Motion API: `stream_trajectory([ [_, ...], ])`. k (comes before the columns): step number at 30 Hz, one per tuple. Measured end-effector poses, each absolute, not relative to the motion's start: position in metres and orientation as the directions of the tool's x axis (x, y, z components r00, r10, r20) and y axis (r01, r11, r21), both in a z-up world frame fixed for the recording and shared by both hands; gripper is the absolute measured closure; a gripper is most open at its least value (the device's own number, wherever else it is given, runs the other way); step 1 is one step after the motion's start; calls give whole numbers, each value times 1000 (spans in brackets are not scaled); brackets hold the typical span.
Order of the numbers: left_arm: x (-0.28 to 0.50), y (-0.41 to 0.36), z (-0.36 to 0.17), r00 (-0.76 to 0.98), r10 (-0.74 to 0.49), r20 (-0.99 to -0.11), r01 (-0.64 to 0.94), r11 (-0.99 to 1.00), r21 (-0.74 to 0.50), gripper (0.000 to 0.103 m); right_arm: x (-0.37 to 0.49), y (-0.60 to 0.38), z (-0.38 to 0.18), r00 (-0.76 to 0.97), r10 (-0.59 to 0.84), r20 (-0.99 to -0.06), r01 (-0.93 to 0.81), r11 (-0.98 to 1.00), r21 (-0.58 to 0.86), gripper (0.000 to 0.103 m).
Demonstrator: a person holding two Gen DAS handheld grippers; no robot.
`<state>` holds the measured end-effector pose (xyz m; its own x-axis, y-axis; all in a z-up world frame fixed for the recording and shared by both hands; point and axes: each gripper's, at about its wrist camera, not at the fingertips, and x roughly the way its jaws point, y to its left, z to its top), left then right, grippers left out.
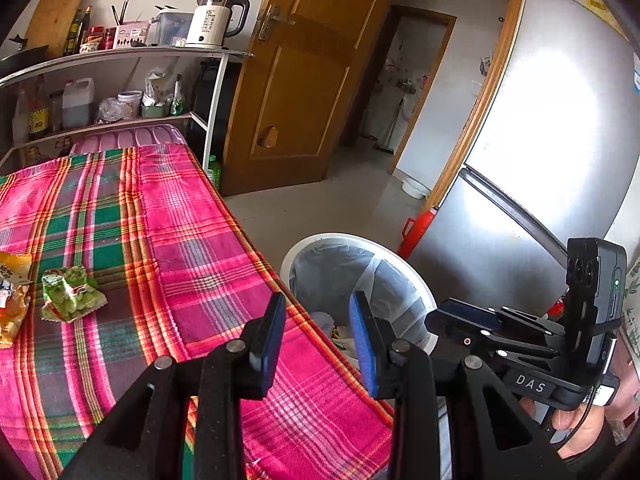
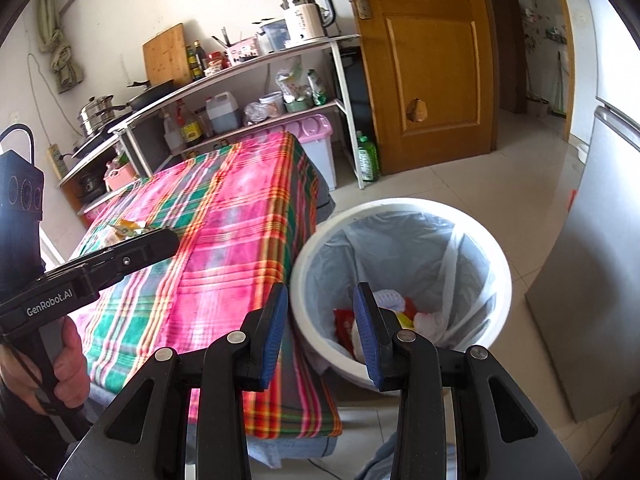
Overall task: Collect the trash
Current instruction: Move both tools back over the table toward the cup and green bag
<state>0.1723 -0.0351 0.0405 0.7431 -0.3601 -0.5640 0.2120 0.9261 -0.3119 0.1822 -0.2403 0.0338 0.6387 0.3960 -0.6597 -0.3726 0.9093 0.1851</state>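
A green crumpled wrapper and an orange snack bag lie on the pink plaid tablecloth at the left. A white trash bin with a clear liner stands on the floor beside the table; red and white wrappers lie inside it. My left gripper is open and empty over the table's right edge, near the bin. My right gripper is open and empty, above the bin's near rim. The left gripper's body shows in the right wrist view, the right one's in the left wrist view.
A white shelf rack with a kettle, bottles and pots stands behind the table. A wooden door stands open. A silver fridge stands right of the bin. A red container sits by the fridge. A pink storage box is behind the table.
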Motion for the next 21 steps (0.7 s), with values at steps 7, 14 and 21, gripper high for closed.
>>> stream_trajectory([
  [7,155,-13,42,777,-306,-551,167,943,-289,69,174,-216,38,622,438,-650,-433,883,181,67],
  [14,140,6,39,797,-259,-546,122,954,-274,67,169,-193,34,593,470,-654,-482,858,179,67],
  [21,125,30,30,806,-217,-551,71,959,-273,65,169,-172,29,560,493,-667,-520,835,180,66],
])
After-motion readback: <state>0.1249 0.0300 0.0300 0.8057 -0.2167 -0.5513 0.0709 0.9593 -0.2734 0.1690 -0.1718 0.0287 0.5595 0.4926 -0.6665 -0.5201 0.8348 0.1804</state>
